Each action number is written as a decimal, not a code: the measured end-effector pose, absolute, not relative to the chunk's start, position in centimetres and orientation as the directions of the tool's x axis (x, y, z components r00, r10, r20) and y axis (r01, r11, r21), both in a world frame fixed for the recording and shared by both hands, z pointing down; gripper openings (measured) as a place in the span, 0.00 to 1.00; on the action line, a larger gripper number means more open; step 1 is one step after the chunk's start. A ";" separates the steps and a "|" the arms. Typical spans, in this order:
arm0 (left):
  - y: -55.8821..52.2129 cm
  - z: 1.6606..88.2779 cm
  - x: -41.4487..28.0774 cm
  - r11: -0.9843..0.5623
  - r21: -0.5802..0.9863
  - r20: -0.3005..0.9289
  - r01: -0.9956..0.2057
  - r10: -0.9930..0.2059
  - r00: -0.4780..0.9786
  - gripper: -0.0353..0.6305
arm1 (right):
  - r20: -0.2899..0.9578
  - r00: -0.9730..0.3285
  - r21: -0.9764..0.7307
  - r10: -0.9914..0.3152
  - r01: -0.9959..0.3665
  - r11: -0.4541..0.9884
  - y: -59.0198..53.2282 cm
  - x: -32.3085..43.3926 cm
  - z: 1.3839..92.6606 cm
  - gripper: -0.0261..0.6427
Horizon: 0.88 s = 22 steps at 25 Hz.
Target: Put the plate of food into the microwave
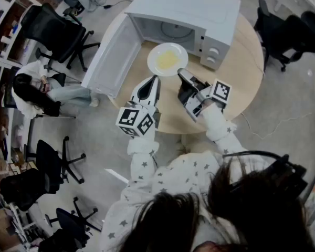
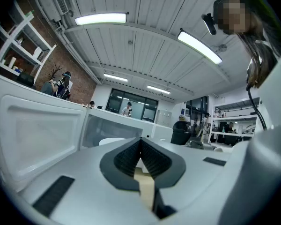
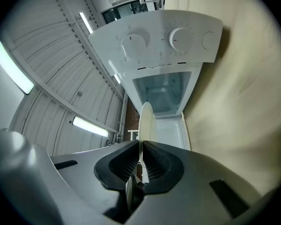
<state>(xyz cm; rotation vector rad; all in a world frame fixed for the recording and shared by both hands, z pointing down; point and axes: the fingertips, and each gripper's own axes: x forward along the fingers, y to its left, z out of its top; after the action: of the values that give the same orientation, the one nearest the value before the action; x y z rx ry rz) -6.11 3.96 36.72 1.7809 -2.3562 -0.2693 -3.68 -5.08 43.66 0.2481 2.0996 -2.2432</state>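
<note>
Plate (image 1: 167, 59) of yellow food lies over the surface (image 1: 244, 62) before the open microwave (image 1: 197, 9), rim pinched by the right tool (image 1: 181, 74); left tool (image 1: 153, 79) closed, empty.

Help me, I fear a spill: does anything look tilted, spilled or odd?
Nothing stands out. The plate looks level before the open microwave, its yellow food in the middle, the right gripper pinching its rim. No spill shows on the table.

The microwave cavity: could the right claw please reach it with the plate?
Probably yes: the door is wide open, and nothing lies between the plate, held by the right claw, and the cavity.
</note>
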 end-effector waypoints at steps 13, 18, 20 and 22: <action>-0.6 38.0 -12.1 0.225 0.271 0.068 -0.936 -0.974 -0.215 0.06 | -0.088 -0.996 -0.992 -0.005 0.088 -0.092 -9.1 -8.7 45.7 0.07; -2.5 39.1 -14.9 0.139 0.290 0.079 -0.947 -0.990 -0.121 0.06 | -0.066 -0.992 -0.993 -0.108 0.076 -0.093 -10.7 -10.7 46.7 0.07; -3.8 39.4 -15.9 0.099 0.298 0.086 -0.949 -0.993 -0.076 0.06 | -0.060 -0.986 -0.993 -0.153 0.074 -0.091 -11.7 -11.6 46.8 0.07; -4.9 39.9 -16.5 0.042 0.309 0.096 -0.950 -0.995 -0.013 0.06 | -0.047 -0.975 -0.993 -0.216 0.068 -0.092 -12.4 -11.9 47.2 0.07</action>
<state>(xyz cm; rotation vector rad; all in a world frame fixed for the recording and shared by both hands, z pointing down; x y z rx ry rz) -16.46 -4.86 39.86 1.9828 -2.0390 -0.2259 -11.93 -12.37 47.17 -0.1635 1.9751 -2.1832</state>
